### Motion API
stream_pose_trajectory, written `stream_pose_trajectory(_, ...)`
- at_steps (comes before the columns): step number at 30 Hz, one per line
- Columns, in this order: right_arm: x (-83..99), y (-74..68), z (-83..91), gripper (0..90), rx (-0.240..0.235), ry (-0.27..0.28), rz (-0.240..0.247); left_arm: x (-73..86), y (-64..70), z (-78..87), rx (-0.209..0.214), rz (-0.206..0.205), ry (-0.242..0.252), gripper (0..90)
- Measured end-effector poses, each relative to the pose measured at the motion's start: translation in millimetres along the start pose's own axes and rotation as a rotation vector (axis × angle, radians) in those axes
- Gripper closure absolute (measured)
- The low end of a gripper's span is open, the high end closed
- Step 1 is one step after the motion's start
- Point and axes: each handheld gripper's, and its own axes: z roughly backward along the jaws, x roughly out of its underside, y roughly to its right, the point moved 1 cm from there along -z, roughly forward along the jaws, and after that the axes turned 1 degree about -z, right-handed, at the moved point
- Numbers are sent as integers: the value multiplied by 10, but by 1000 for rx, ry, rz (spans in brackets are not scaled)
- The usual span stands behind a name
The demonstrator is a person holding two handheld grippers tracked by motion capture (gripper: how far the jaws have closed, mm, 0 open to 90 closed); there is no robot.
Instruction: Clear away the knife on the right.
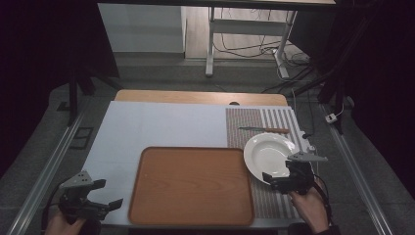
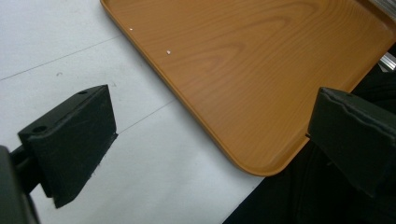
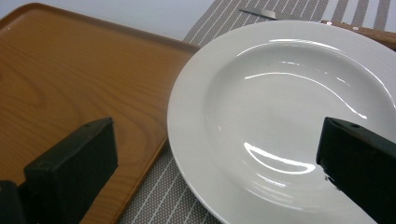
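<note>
A white deep plate [image 1: 268, 155] [image 3: 289, 121] rests on a striped placemat [image 1: 259, 122] [image 3: 163, 200] at the right of the table. Beyond the plate lies a knife [image 1: 263, 129] [image 3: 280, 15] with a wooden handle. An empty wooden tray [image 1: 191, 186] [image 2: 252, 60] [image 3: 60, 79] lies in the middle near the front edge. My right gripper [image 1: 286, 180] [image 3: 219, 163] is open, held just above the plate's near rim. My left gripper [image 1: 106, 194] [image 2: 210, 135] is open over the white cloth [image 1: 147, 127] [image 2: 60, 46] beside the tray's near left corner, holding nothing.
The table's wooden far edge [image 1: 200, 97] shows beyond the cloth. Metal rails [image 1: 44, 171] run along both sides of the table. Desk legs and cables [image 1: 244, 49] stand on the floor behind it.
</note>
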Motion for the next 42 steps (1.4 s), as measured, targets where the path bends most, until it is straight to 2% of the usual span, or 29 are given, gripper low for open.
stream_pose_trajectory(3,-38,25,-41,0,-4,-7,-7,0,-4,1,-1,2,1,13)
stream_pose_trajectory(6,-93,58,-97,6,21,-27,10,0,-4,0,-3,2,1,14)
stream_pose_trajectory(18,-234,212,-320,6,62,-77,9,-1,-6,1,-4,8,-2,15)
stream_pose_trajectory(26,-374,332,-481,1,103,-95,26,0,-11,3,-1,12,-1,15)
stream_pose_trajectory(30,-425,397,-575,0,107,-113,22,0,-12,2,-2,13,0,15)
stream_pose_trajectory(39,-576,494,-680,0,115,-116,11,0,-16,3,-3,16,-1,16)
stream_pose_trajectory(42,-653,550,-765,0,133,-120,10,0,-19,2,-3,15,-1,16)
